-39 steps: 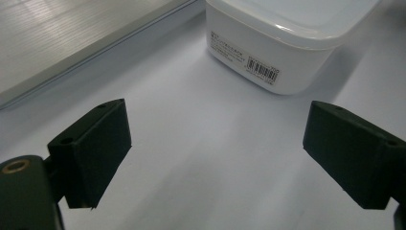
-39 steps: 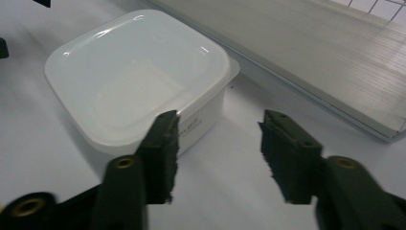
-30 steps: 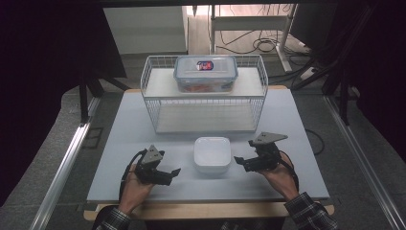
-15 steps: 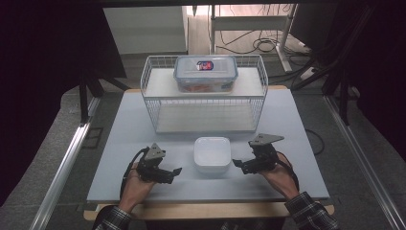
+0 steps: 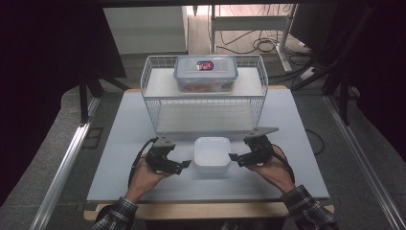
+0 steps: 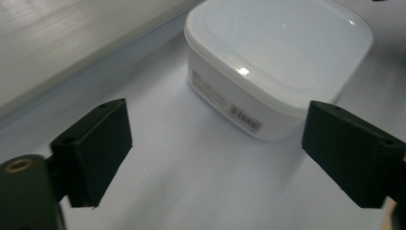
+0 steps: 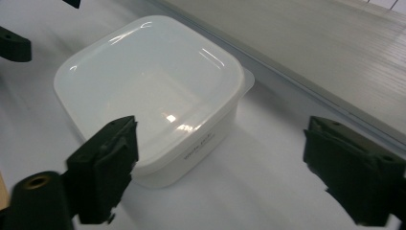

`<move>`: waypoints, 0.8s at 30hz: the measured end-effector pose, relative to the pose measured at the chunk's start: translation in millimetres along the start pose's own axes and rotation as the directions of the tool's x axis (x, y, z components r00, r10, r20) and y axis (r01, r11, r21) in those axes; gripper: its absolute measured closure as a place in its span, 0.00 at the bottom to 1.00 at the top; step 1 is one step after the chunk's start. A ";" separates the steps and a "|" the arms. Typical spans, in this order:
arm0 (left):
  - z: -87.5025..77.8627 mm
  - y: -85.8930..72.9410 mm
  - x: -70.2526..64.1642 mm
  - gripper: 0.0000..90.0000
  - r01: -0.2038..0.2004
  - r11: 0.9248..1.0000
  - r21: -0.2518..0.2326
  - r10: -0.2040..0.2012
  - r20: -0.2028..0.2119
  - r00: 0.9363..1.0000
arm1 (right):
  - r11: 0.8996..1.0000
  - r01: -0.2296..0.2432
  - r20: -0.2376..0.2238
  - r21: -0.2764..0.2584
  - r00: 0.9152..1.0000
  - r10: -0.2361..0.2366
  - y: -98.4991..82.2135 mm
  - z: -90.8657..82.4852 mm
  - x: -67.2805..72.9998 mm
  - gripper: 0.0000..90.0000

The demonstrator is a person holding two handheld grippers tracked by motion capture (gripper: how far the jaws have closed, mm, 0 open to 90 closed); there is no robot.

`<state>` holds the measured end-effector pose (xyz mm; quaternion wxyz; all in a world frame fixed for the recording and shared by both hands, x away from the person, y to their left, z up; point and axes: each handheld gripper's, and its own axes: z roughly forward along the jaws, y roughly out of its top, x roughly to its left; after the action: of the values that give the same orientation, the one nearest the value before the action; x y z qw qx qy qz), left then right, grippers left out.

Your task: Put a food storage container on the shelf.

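The left tool (image 5: 186, 165) rests low over the worktop (image 5: 119, 143), released, its jaws having just narrowed slightly with nothing between them. Just beside it, at centre front, the white lidded container (image 5: 211, 155) stands upright on the worktop, before the wire rack (image 5: 206, 103). The right tool (image 5: 233, 157) flanks the container, released, jaws likewise just narrowed, gripping nothing.

High view overhead, far; gripper views close, sharing white container (image 5: 211, 154).
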<state>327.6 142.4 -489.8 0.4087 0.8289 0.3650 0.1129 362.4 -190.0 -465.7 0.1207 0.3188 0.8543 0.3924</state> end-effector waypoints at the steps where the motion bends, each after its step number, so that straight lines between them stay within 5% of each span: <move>1: 1.1 3.6 0.4 0.15 0.001 1.000 -0.003 -0.001 -0.003 1.000 | 1.000 0.003 -0.005 0.001 1.000 -0.003 1.7 0.8 0.2 0.21; 9: 24.4 21.6 7.0 0.22 0.035 0.999 0.002 -0.035 0.035 0.999 | 1.000 -0.003 -0.035 0.016 0.999 0.003 11.8 14.3 -2.9 0.33; 16: 43.3 24.1 7.5 0.11 0.060 0.998 0.017 -0.062 0.107 0.992 | 0.997 -0.055 -0.088 0.055 0.994 0.060 11.0 32.0 -4.6 0.23; 19: 45.9 22.0 9.2 0.11 0.077 0.997 0.022 -0.079 0.164 0.983 | 0.994 -0.090 -0.115 0.066 0.989 0.097 9.2 34.4 -5.5 0.22; 23: 50.7 16.3 8.0 0.14 0.118 0.992 0.037 -0.123 0.274 0.954 | 0.987 -0.135 -0.182 0.088 0.972 0.149 6.7 35.8 -5.4 0.29; 24: 51.5 15.3 5.3 0.13 0.121 0.992 0.044 -0.129 0.281 0.951 | 0.985 -0.146 -0.201 0.095 0.966 0.162 5.8 35.7 -4.5 0.29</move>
<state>364.2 109.3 -511.7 0.4520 0.8170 0.3560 -0.0377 384.8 -168.8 -485.3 -0.0131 0.3459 0.8498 0.3975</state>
